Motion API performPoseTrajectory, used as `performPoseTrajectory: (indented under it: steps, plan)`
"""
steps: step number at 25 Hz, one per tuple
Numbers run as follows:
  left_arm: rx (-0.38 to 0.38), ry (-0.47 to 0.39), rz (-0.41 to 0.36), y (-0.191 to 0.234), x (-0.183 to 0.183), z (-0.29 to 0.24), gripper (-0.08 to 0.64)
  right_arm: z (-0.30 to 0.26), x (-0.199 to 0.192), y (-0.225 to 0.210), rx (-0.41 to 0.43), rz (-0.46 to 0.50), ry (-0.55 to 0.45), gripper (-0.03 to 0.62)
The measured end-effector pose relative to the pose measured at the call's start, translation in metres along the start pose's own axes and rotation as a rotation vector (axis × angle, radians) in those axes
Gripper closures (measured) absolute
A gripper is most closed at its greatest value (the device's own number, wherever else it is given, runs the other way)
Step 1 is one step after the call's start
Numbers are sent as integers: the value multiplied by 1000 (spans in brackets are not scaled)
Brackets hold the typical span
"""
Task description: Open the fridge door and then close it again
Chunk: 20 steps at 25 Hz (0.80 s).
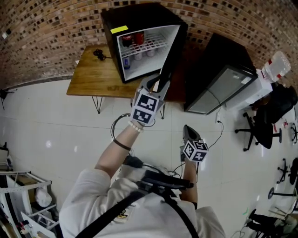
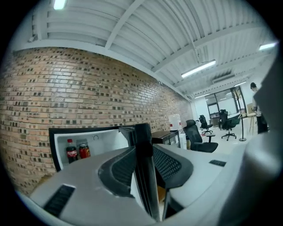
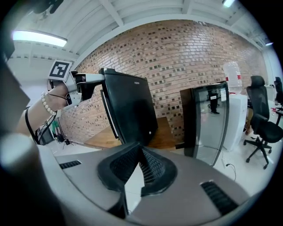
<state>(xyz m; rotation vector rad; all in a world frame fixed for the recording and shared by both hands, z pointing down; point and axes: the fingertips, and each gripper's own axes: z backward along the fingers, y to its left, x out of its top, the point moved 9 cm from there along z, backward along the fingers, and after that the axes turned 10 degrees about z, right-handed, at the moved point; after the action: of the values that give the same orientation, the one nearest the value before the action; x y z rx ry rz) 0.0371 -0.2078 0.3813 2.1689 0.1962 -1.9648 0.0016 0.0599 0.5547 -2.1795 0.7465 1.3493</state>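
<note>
Curving across the back of the room, a brick wall point(image 1: 56, 42) meets a pale tiled floor point(image 1: 60, 135), and against the wall stands a wooden desk point(image 1: 93, 76) on thin metal legs. On the floor just right of the desk is a tall dark cabinet point(image 1: 223, 79) with a glass front. Past it are a white water dispenser point(image 1: 272, 74) and a black office chair point(image 1: 265, 125). The black fridge point(image 1: 135, 14) sits on the desk at its right end, with its white inside and a wire shelf in plain sight. The fridge door point(image 1: 174, 51) stands swung wide out from the fridge's right side, edge-on toward the person. The left claw point(image 1: 160, 80) is clamped on the door's free edge near the top corner, one pad against each face of the panel, and is held out level. The right claw point(image 1: 187, 130) hangs lower and to the right, over the floor and well apart from the fridge. Its jaws are pressed together with nothing between them, tilted a little downward. Inside the fridge a cola bottle point(image 2: 71, 151) and a red can point(image 2: 84, 151) stand side by side. A small black object point(image 1: 98, 54) with a cord lies on the desk to the left of the fridge.
</note>
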Motion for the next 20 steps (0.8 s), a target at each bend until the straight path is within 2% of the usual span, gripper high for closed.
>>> performPoseTrajectory:
  steps: [11, 20]
  plan:
    - [-92, 1, 55, -124, -2, -70, 490, 79, -20, -81, -86, -19, -38, 583]
    - [-136, 8, 137, -179, 2, -134, 512, 125, -28, -137, -170, -54, -59, 583]
